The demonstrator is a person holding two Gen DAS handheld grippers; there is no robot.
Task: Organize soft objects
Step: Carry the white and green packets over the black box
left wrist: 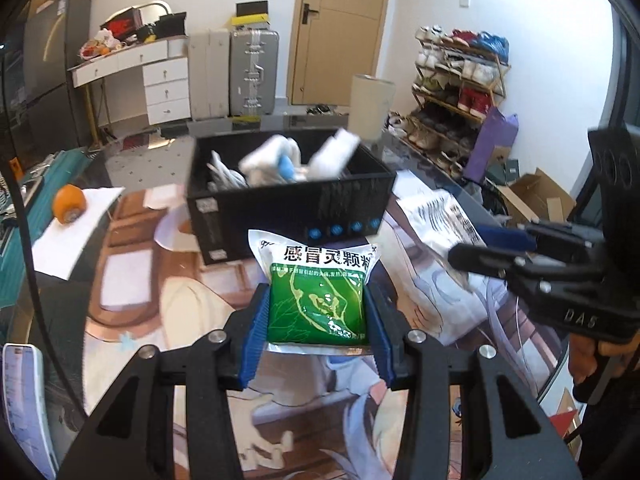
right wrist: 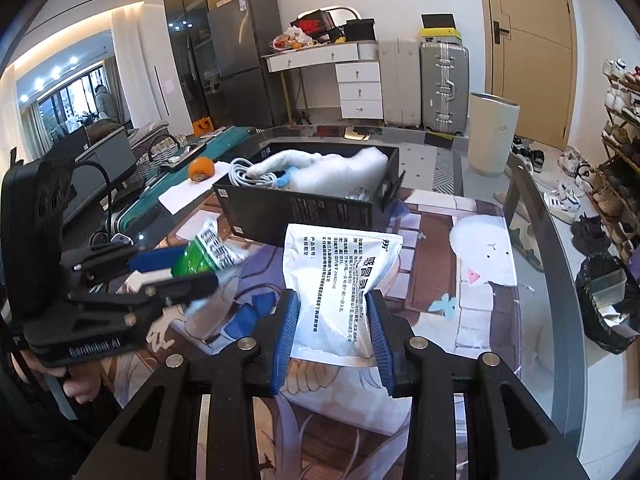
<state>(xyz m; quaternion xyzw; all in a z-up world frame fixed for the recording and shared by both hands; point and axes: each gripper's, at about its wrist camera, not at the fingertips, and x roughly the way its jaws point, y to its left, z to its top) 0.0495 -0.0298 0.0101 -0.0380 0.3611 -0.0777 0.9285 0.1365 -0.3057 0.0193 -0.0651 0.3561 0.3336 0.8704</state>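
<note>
Holding one pouch per gripper: we've got the left gripper (left wrist: 318, 312) clamped on the green pouch (left wrist: 318, 304), the right gripper (right wrist: 334, 328) clamped on the white pouch (right wrist: 340, 280), both just short of the black box (left wrist: 288, 208) above the printed mat (left wrist: 168, 288).

a green-and-white medicine pouch (left wrist: 318, 300) sits pinched upright above the mat; a white pouch (right wrist: 340, 280) (printed back showing) is likewise clamped, both before the black box (left wrist: 288, 208).

Black tool (left wrist: 316, 320), ribbed blue pads (left wrist: 256, 332), silver screws
</note>
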